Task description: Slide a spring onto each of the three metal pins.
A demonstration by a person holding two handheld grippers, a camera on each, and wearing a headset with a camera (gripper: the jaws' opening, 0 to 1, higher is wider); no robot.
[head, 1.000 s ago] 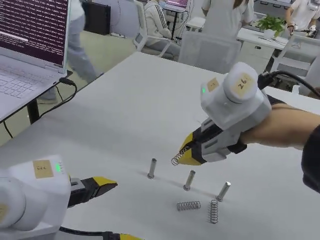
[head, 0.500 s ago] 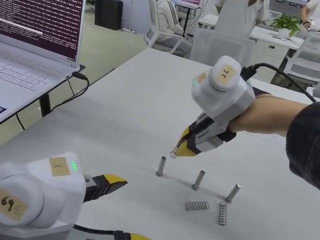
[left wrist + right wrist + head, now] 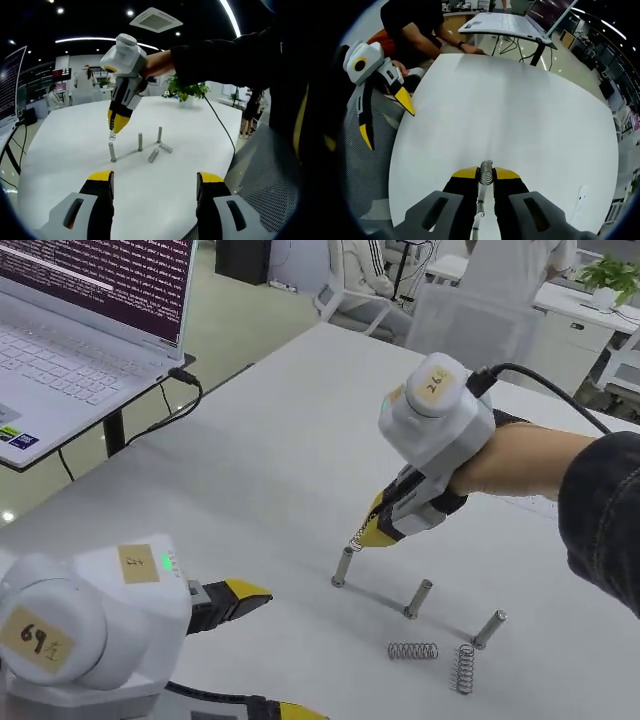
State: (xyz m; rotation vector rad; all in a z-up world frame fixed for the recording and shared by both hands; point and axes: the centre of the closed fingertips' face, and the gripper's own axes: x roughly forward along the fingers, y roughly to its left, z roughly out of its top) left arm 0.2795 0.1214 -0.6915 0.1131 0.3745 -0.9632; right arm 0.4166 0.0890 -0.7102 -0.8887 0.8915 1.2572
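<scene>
spring (image 3: 356,539) pinched in right gripper (image 3: 370,535) above end pin (image 3: 342,568); left gripper (image 3: 155,176) agape

Three pins, short silver cylinders, stand upright in a row: first pin (image 3: 342,567), middle pin (image 3: 418,599), last pin (image 3: 489,629). All are bare. One spring (image 3: 356,539), a small steel coil, is pinched in your right gripper (image 3: 368,536). Its free end hangs just above the first pin's top, roughly in line with it. Second spring (image 3: 412,650) and third spring (image 3: 463,668) lie flat near the last pin, at an angle to each other, ends close but apart.
</scene>
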